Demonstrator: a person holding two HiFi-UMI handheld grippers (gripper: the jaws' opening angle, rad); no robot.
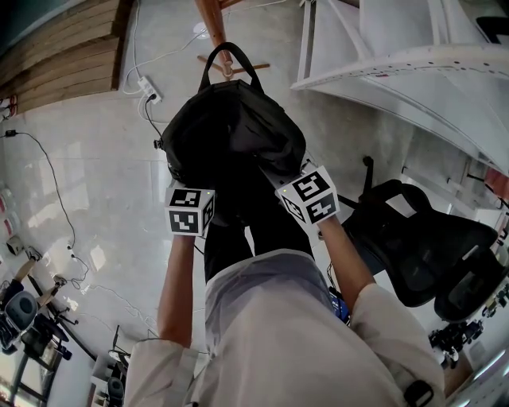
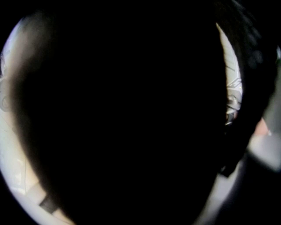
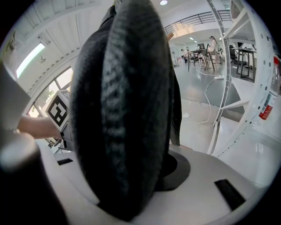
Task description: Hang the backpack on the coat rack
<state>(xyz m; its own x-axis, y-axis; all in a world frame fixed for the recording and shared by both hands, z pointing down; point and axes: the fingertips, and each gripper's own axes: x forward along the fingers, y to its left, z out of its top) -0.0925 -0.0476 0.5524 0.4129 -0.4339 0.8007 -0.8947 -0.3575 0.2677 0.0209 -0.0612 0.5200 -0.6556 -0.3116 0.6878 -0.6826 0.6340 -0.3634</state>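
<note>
Head view: the backpack (image 1: 231, 131) is held up, its handle (image 1: 231, 49) near the coat rack (image 1: 213, 20). Its strap (image 3: 123, 110) is clamped by the right gripper (image 1: 296, 181); the state of the left gripper (image 1: 191, 184) cannot be told.

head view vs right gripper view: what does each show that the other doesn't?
Head view only: the carry handle near the wooden coat rack, the office chair. Right gripper view only: the right claw gripping a padded black edge, a railing overhead. Both: the backpack, the left claw's marker cube.
</note>
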